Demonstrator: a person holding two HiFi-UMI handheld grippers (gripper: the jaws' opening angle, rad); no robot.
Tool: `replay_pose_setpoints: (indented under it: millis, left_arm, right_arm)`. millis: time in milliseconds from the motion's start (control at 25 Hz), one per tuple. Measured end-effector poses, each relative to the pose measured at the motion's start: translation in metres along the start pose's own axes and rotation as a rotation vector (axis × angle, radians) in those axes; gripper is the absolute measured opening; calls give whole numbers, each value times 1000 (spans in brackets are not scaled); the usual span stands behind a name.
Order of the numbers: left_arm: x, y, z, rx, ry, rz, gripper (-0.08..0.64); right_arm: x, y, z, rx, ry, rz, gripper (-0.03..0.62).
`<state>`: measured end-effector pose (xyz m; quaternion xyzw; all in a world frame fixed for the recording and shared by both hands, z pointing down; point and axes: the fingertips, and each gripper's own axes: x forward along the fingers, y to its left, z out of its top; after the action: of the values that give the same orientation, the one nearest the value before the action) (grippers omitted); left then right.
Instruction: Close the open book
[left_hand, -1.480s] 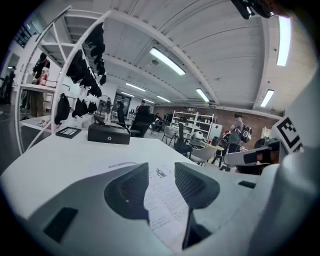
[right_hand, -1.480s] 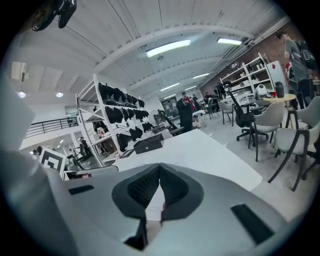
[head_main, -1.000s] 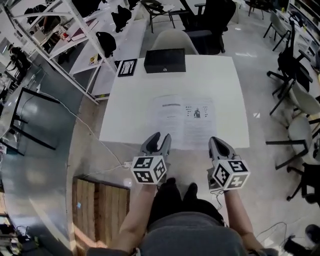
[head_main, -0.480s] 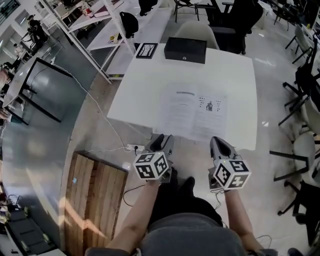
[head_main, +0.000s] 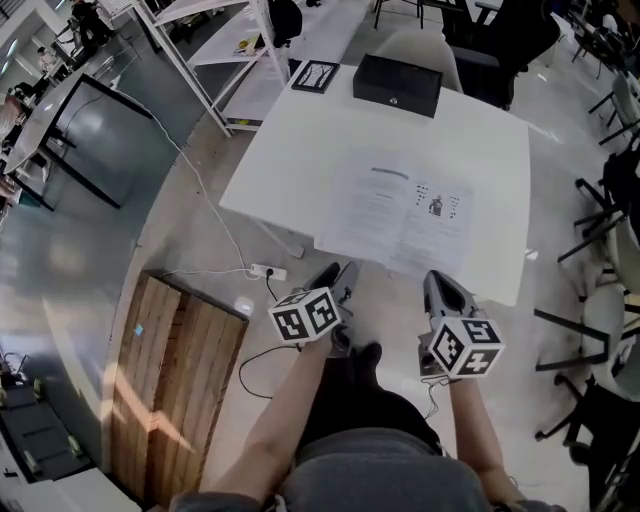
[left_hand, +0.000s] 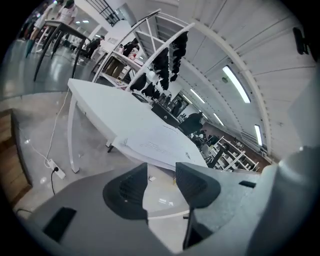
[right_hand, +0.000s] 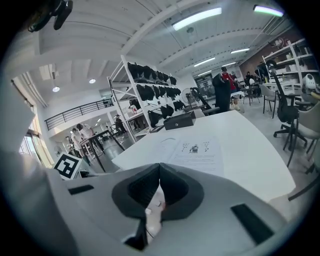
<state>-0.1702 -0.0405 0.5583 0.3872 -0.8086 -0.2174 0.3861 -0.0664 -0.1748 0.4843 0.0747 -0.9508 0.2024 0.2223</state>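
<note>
An open book (head_main: 400, 208) lies flat on the white table (head_main: 300, 160) near its front edge, with print and a small picture on its right page. Both grippers hang in front of the table, short of the edge, touching nothing. My left gripper (head_main: 336, 276) is open; its jaws have just been opening and nothing is between them. In the left gripper view the gripper (left_hand: 161, 170) points at the book (left_hand: 155, 145) from below table height. My right gripper (head_main: 441, 285) is shut and empty; its view shows the pads meeting (right_hand: 159, 167) below the book (right_hand: 192, 150).
A black box (head_main: 397, 84) and a framed marker card (head_main: 315, 76) sit at the table's far edge. A white chair (head_main: 420, 45) stands behind the table, with office chairs (head_main: 610, 200) at right. On the floor left lie a power strip (head_main: 262, 271) and a wooden pallet (head_main: 175, 380).
Both grippers have sunk and drawn back from the table's front edge. The left gripper has rolled, so its marker cube now sits tilted. The book has not moved.
</note>
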Motion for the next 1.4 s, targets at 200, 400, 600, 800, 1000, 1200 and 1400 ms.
replay_pose_setpoints:
  millis: [200,400,600,800,1000,1200,1400]
  left_arm:
    - [7,3,-9,-74,21,-17,172]
    - [15,0,-7,-187,4,-82,183]
    - [19,-1,-4,-294,-15,-134,186]
    - [23,-3,4,-359,-29,-172,186]
    - [29,-1,7,-419,-28,-186,186]
    - [34,5,7,-530,-38,-204,186]
    - [39,8,5,-578,-26,-212,186]
  right_arm:
    - [1,-1,-1,-8,15,-5,5]
    - [4,-4,-6,-17,36,-15,5]
    - [5,-6,-9,-19,45,-23,5]
    - [7,-5,-8,-16,46,-25,5]
    - [8,-4,-9,-15,48,-28,5]
    - [9,-4,-8,-12,46,-32,5]
    - [8,-6,-8,-9,48,-42,5]
